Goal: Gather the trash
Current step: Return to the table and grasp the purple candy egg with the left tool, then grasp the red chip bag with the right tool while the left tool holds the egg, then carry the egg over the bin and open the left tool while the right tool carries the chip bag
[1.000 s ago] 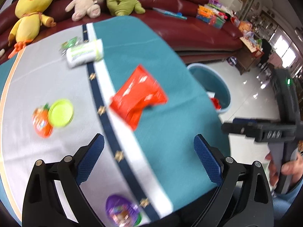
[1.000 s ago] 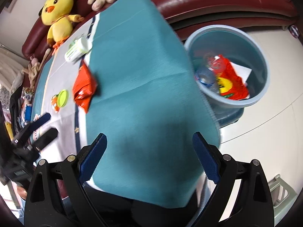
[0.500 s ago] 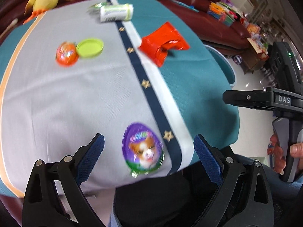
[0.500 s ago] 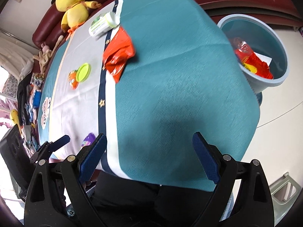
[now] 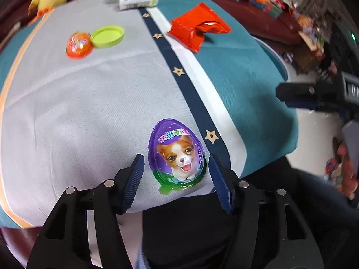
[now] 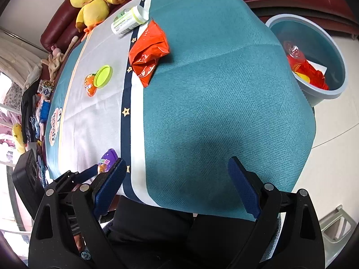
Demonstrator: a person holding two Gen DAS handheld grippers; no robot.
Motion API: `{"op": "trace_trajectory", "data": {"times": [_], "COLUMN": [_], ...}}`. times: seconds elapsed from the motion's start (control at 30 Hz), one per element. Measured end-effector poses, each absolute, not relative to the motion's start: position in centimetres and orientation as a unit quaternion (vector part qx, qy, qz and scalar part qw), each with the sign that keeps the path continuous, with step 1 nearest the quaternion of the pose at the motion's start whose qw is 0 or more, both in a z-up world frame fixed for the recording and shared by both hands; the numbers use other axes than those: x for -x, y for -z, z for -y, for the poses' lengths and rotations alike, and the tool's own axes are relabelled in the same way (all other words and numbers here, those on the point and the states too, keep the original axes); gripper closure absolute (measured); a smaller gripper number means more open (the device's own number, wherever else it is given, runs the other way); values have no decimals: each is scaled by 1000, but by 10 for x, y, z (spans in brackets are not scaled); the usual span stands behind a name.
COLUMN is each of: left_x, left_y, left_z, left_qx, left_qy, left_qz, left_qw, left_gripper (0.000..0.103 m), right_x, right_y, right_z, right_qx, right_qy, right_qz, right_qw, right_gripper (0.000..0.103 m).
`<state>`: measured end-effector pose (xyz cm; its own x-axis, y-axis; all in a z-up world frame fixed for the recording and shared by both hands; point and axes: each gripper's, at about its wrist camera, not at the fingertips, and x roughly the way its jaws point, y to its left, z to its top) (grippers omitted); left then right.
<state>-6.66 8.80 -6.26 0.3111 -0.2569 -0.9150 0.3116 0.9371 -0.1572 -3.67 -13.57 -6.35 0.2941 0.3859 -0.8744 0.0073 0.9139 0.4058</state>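
I am bracketing the egg (image 5: 177,154) at the table's (image 5: 74,103) near edge with my left jaws, which have just been closing, half-open, pads not touching. Its long axis is running along my fingers (image 5: 134,177). My right jaws are standing wide, empty, farther off.

the purple egg-shaped wrapper (image 5: 177,154), lying between the left claw's fingers, carried colourful chinese characters, "欢乐萌宠" as far as could be told, above a picture of a puppy, with small letters down its right edge reading about "happy egg". to the right of that claw, the other gripper's body showed part of white lettering, too cut off to read. the white bottle's label (image 6: 125,21), far ahead of the right claw, bore print too small to read.
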Motion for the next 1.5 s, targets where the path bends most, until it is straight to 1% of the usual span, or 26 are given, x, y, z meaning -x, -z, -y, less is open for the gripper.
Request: {"op": "trace_trajectory", "data": {"times": [0.07, 0.2, 0.33, 0.63, 0.83, 1.03, 1.07, 1.1, 1.13, 1.3, 1.5], "left_x": [67, 55, 33, -10, -22, -29, -28, -30, -31, -39, -51], "left_y": [62, 59, 51, 33, 29, 30, 29, 29, 29, 27, 20], "left_z": [-84, -92, -108, -134, -141, -141, -140, -139, -137, -125, -100], "left_qx": [-41, -29, 11, 72, 78, 81, 80, 79, 79, 75, 59], "left_qy": [172, 157, 149, 143, 134, 132, 133, 133, 134, 138, 152], "left_qz": [-551, -535, -521, -498, -498, -503, -503, -503, -504, -506, -506], "left_qw": [816, 830, 840, 852, 853, 850, 850, 850, 850, 848, 847], "left_gripper": [52, 52, 52, 52, 52, 52, 52, 52, 52, 52, 52], "right_x": [35, 28, 12, -56, -96, -112, -113, -113, -113, -109, -100], "right_y": [66, 68, 67, 56, 58, 70, 70, 71, 72, 68, 55], "right_z": [135, 134, 135, 119, 96, 83, 83, 83, 82, 88, 115], "right_qx": [-169, -165, -163, -160, -154, -153, -154, -155, -156, -155, -174], "right_qy": [-121, -122, -122, -137, -155, -162, -164, -168, -174, -181, -175], "right_qz": [-583, -582, -580, -561, -560, -561, -559, -557, -558, -551, -537], "right_qw": [785, 787, 789, 800, 799, 797, 798, 798, 796, 800, 807], "right_gripper": [15, 15, 15, 15, 15, 16, 18, 31, 49, 51, 51]}}
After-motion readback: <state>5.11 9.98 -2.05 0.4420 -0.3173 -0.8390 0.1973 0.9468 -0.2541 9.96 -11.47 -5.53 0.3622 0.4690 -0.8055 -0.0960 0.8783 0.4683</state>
